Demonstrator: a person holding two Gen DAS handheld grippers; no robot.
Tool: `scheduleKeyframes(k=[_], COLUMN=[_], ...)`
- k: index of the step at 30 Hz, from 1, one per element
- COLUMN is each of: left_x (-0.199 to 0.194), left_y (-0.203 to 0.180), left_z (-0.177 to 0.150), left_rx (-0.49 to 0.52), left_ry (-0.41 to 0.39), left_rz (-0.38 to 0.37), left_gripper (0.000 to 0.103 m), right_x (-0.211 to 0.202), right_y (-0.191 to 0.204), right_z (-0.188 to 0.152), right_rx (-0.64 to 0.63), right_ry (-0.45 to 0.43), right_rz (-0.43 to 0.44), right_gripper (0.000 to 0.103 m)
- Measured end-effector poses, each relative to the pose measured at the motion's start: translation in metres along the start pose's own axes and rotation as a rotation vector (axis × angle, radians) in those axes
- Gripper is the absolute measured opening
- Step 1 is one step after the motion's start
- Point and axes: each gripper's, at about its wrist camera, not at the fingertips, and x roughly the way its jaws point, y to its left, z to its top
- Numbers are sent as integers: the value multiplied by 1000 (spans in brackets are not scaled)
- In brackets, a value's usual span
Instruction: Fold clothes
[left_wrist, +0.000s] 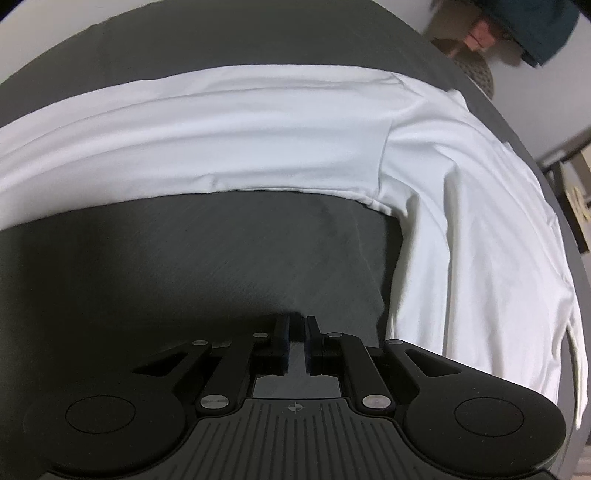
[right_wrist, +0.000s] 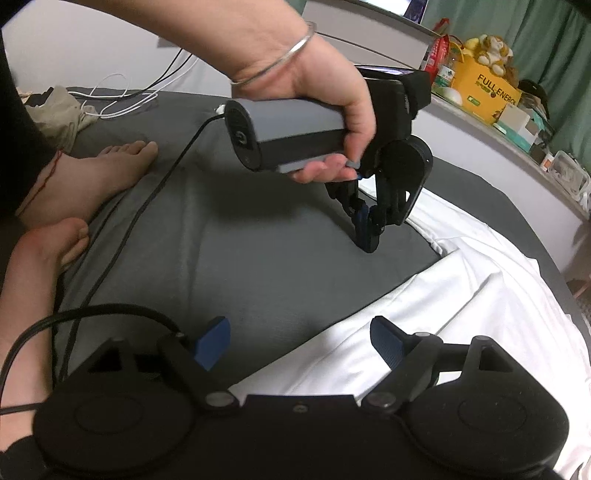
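A white garment (left_wrist: 258, 133) lies spread on the dark grey bed sheet (left_wrist: 207, 258), and one part of it (left_wrist: 480, 258) runs down the right side. My left gripper (left_wrist: 297, 326) is shut with nothing between its fingers, its tips over bare sheet just short of the garment's edge. In the right wrist view a hand (right_wrist: 332, 85) holds the left gripper (right_wrist: 369, 242) tips down on the sheet beside the white garment (right_wrist: 461, 295). My right gripper (right_wrist: 301, 334) is open over the garment's near edge, with one blue pad (right_wrist: 388, 339) above white cloth and the other above the sheet.
The person's bare feet (right_wrist: 110, 170) rest on the sheet at left, with a black cable (right_wrist: 147, 206) running past them. White cables (right_wrist: 122, 99) lie at the back. A ledge (right_wrist: 480, 125) along the bed's right side carries a yellow box (right_wrist: 487, 92) and clutter.
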Motion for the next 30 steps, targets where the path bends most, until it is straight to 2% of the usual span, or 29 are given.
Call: scheduleKeyframes(k=[3, 6, 7, 11, 14, 16, 17, 18, 19, 23, 26, 30], left_x=[1, 1, 1, -4, -5, -3, -3, 0, 3, 5, -1, -16], left_y=[-8, -29, -33, -35, -41, -46, -47, -44, -42, -36, -28, -1], left_z=[0, -7, -9, -16, -21, -22, -23, -24, -25, -39, -34, -19], left_rx=[28, 188, 208, 226, 281, 319, 333, 315, 298, 302, 225, -21], left_ry=[5, -6, -12, -38, -45, -54, -57, -31, -5, -72, -102, -161], left_rz=[41, 112, 125, 142, 168, 189, 200, 193, 187, 166, 90, -213], left_gripper=[8, 8, 8, 8, 8, 18, 45, 92, 101, 102, 102, 102], right_x=[-1, -2, -2, -3, -2, -2, -2, -2, -2, -3, -4, -6], right_y=[0, -1, -1, -1, 0, 0, 0, 1, 1, 2, 2, 6], right_z=[0, 0, 0, -2, -2, -2, -2, -2, -2, -2, -3, -2], right_rx=[0, 4, 5, 4, 2, -1, -3, -4, -4, -9, -7, -28], right_ry=[-3, -5, -4, 0, 2, 5, 5, 6, 7, 7, 5, 0], right_rz=[-1, -1, -1, 1, 4, 5, 6, 7, 9, 7, 7, 1], right_gripper=[83, 83, 83, 83, 83, 83, 83, 83, 83, 83, 83, 83])
